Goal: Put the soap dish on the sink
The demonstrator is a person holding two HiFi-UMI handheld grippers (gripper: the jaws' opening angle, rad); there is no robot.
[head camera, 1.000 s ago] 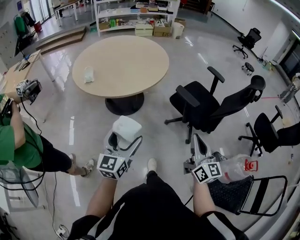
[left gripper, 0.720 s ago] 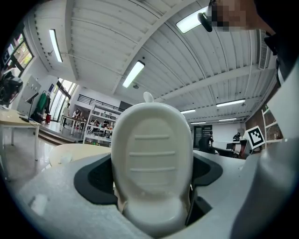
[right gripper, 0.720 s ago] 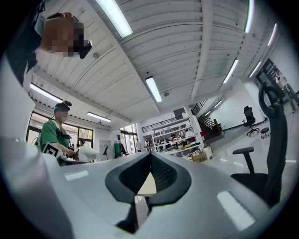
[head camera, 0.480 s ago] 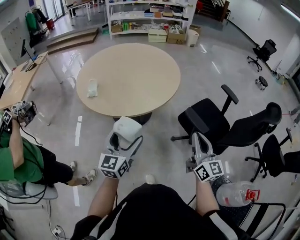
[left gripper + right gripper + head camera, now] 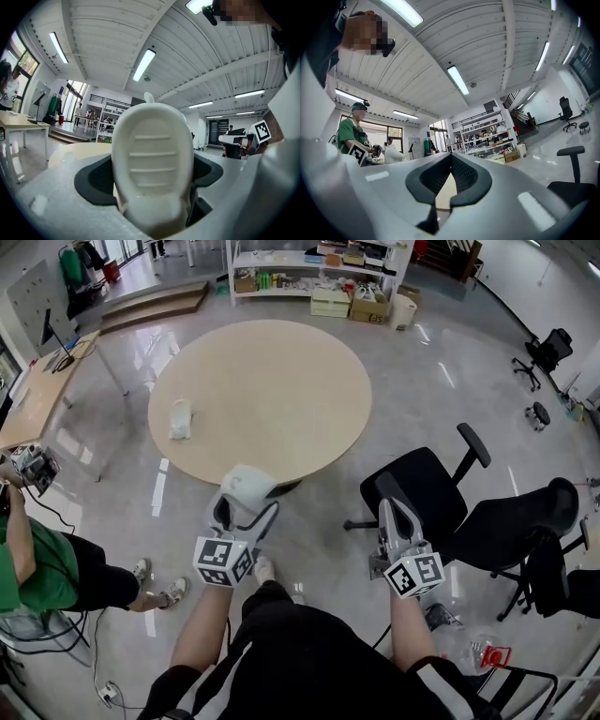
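Observation:
A white soap dish (image 5: 247,482) with a ribbed underside (image 5: 152,159) sits between the jaws of my left gripper (image 5: 244,498), which is shut on it and carries it level above the floor. It fills the middle of the left gripper view. My right gripper (image 5: 392,519) hangs beside it on the right, shut, with nothing in it; in the right gripper view the tips (image 5: 451,155) meet. Both point toward the round beige table (image 5: 281,381). No sink shows in any view.
A small white object (image 5: 180,418) lies on the table's left side. Black office chairs (image 5: 427,488) stand just right of the right gripper. A seated person in green (image 5: 23,559) holds a device at the left. Shelves (image 5: 309,263) line the back; a desk (image 5: 37,390) stands at far left.
Both grippers have travelled forward toward the round table, which now lies closer. The clear bottle and folding chair at lower right have slipped behind. The soap dish stays in the left gripper.

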